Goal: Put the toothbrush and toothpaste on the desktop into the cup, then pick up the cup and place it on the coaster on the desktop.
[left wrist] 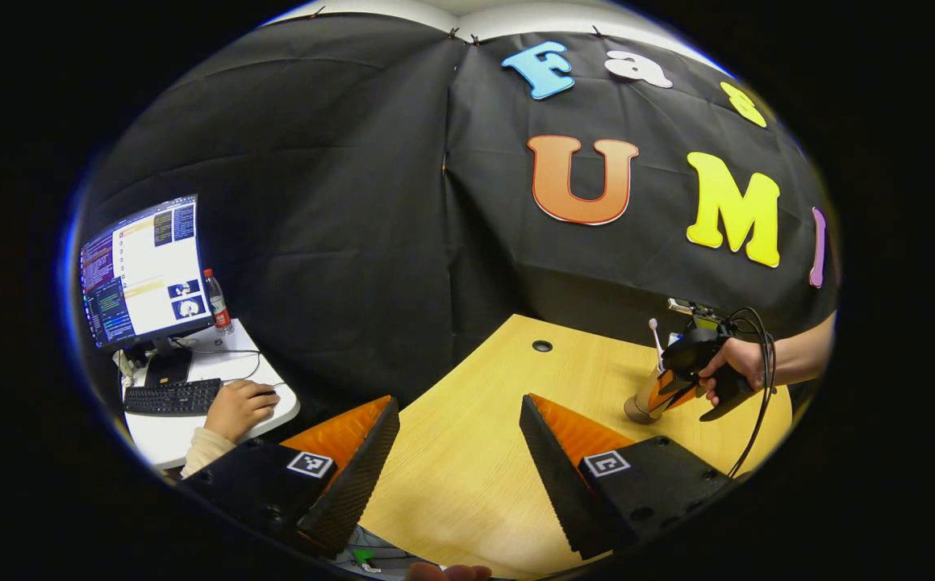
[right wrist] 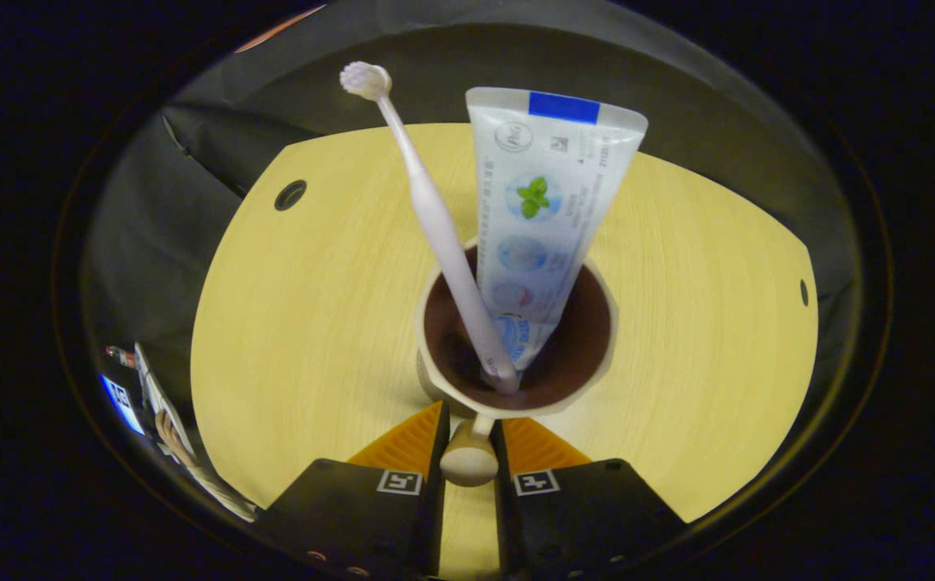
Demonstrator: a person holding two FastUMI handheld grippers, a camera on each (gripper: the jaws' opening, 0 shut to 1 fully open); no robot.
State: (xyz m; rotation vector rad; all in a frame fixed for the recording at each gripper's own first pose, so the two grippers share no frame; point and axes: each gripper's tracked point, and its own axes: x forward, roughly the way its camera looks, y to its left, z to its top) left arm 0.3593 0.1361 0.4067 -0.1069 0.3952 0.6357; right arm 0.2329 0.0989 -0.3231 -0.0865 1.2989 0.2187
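The wooden surface (right wrist: pixel 298 323) is the biggest thing here, pale and mostly bare, with a cable hole near its far edge. I can't make out the coaster anywhere on it, so whoever is carrying the cup needs to find it before committing to a direction.

The cup (right wrist: pixel 515 323) stands just ahead of the right gripper (right wrist: pixel 469 440), whose jaws are closed narrowly on the cup's handle (right wrist: pixel 469 461), one finger pressing either side of it. Whether the cup's base rests on the wood or is just clear of it, I cannot tell. From the left gripper view the same cup (left wrist: pixel 641 403) sits toward the far right of the surface, with a hand (left wrist: pixel 737 367) holding the right gripper against it.

The left gripper (left wrist: pixel 459 440) hangs over the near edge, jaws wide apart and holding nothing. It looks best kept out of the way.

Inside the cup, the toothpaste (right wrist: pixel 544 210) stands tall, leaning right, and the toothbrush (right wrist: pixel 435 218) leans left, bristles up. So the loading looks done; the carry is the step in hand.

Both items stick out well above the rim, so the load is top-heavy. I'd lift slowly, keep the cup level, avoid twisting about the handle, and lower it squarely onto the coaster before letting go.
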